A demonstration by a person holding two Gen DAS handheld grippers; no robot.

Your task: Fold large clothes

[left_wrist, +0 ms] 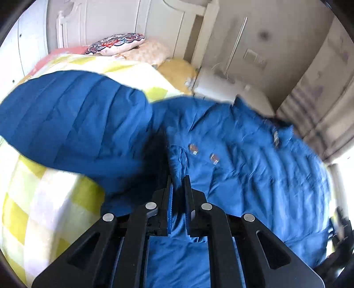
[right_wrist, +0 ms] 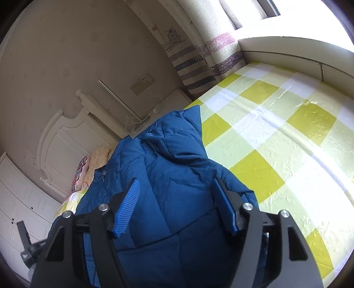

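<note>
A blue quilted down jacket (left_wrist: pixel 243 166) lies spread on a bed with a yellow and white check sheet (left_wrist: pixel 44 199). One sleeve (left_wrist: pixel 73 124) is swung out to the left, blurred. My left gripper (left_wrist: pixel 178 179) is shut on a fold of the jacket near its front edge, with blue fabric pinched between the pads. In the right wrist view the jacket (right_wrist: pixel 168 159) is bunched up, its collar pointing away. My right gripper (right_wrist: pixel 177 183) hovers over it, open, its blue pads (right_wrist: pixel 128 206) standing wide apart and not pressing on the cloth.
Pillows (left_wrist: pixel 117 43) lie against a white headboard (left_wrist: pixel 110 20) at the far end. A white nightstand (left_wrist: pixel 232 88) stands beside the bed, with a striped curtain (right_wrist: pixel 199 57) behind it. The check sheet (right_wrist: pixel 276 144) stretches to the right of the jacket. A white wardrobe (right_wrist: pixel 20 199) stands at the left.
</note>
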